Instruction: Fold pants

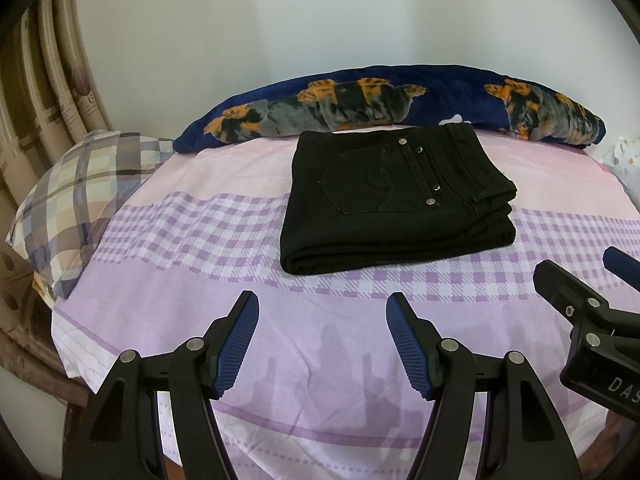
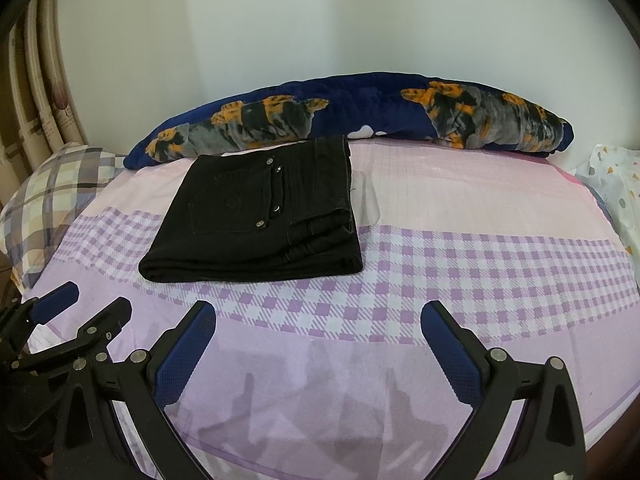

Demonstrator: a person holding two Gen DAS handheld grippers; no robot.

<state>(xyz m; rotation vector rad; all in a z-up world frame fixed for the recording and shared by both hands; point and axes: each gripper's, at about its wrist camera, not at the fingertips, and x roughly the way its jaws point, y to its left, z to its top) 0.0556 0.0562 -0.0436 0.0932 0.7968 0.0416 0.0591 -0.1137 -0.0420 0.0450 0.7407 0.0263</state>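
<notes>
Black pants [image 1: 396,204] lie folded in a thick rectangle on the pink and purple checked bed sheet [image 1: 200,240], back pocket up. They also show in the right wrist view [image 2: 260,224], left of centre. My left gripper [image 1: 322,312] is open and empty, above the sheet on the near side of the pants. My right gripper [image 2: 318,320] is open and empty, near and right of the pants. Each gripper shows at the edge of the other's view: the right one [image 1: 600,280], the left one [image 2: 96,300].
A rolled navy blanket [image 1: 392,104] with orange and grey print lies along the wall behind the pants. A plaid pillow [image 1: 80,196] sits at the left end of the bed. A white patterned cloth [image 2: 616,184] is at the far right. Curtains [image 1: 44,80] hang at left.
</notes>
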